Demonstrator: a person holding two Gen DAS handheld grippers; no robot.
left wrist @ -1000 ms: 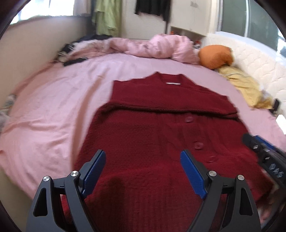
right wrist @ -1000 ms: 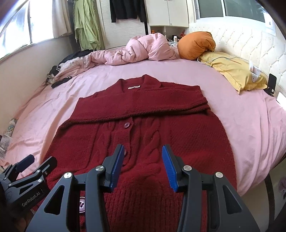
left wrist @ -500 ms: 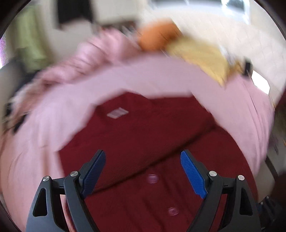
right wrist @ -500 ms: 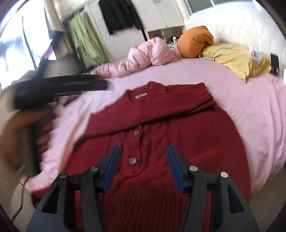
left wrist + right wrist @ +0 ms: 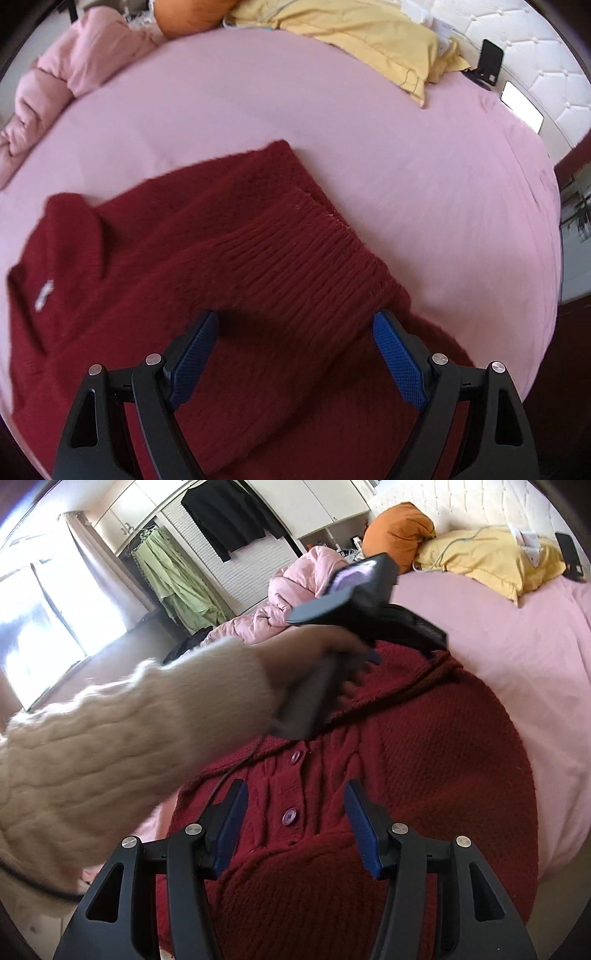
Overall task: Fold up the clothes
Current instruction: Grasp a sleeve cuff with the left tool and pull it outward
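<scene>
Left hand-held gripper (image 5: 291, 343) wide, over cardigan (image 5: 155, 266) cuff edge, perhaps touching.

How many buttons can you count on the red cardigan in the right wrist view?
2. One button sits higher on the cardigan, just below the hand; the other button lies lower, between the tongs. More may be hidden under the hand or the folded hem.

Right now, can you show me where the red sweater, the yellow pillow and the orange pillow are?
red sweater (image 5: 424, 746), right wrist view, knitted front.
yellow pillow (image 5: 491, 559), right wrist view, middle.
orange pillow (image 5: 399, 528), right wrist view, rounded top.
</scene>
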